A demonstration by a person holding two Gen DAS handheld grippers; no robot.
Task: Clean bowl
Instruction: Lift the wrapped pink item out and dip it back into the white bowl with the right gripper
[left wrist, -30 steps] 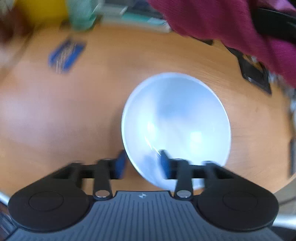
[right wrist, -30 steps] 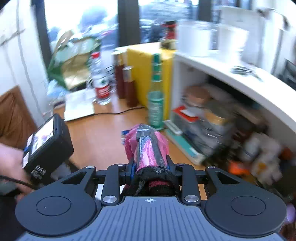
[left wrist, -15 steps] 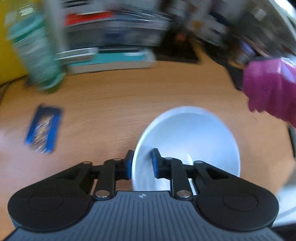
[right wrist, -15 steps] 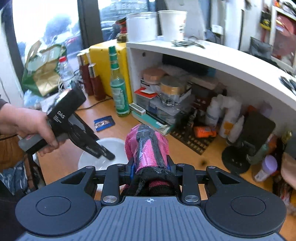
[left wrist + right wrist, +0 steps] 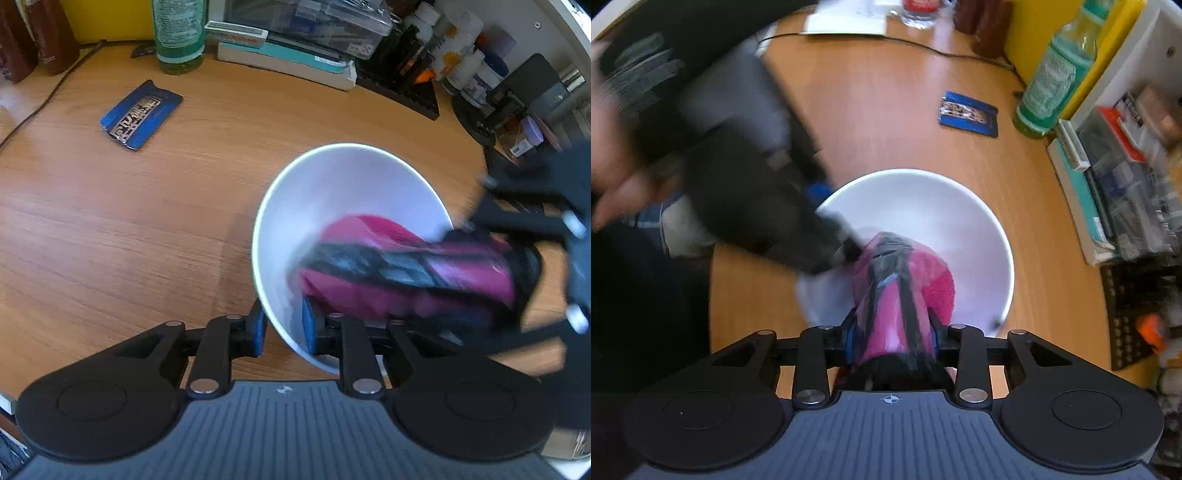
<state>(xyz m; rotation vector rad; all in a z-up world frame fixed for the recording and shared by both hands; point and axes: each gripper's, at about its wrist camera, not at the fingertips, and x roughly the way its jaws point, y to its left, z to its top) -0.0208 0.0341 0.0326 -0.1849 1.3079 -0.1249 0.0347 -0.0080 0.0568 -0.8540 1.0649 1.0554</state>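
Bowl (image 5: 343,192) sits on the wooden worktop (image 5: 110,229), white and round, and you have its near rim pinched in your left hand-held gripper (image 5: 283,325): one blue pad is outside the wall, the other inside, closed narrow on the rim. Your right hand-held gripper (image 5: 892,338) comes in from the right side of that view and is clamped on a pink cloth (image 5: 905,280) wound with dark tape. The cloth's front end reaches down inside the bowl, low against the inner wall and close to the inside pad of your left hand-held gripper; motion blur hides whether cloth and pad touch. Apart from the cloth, the bowl's inside shows as plain white.

From the right wrist view, your left hand-held gripper crosses in from the upper left as a dark blur, with your hand (image 5: 613,184) behind it, and meets the bowl's left rim.

Further back on the worktop, well apart from the bowl, lies a blue packet (image 5: 142,114). Beyond it stands a green bottle (image 5: 179,35), then a stack of boxes and books (image 5: 295,48) to the right.
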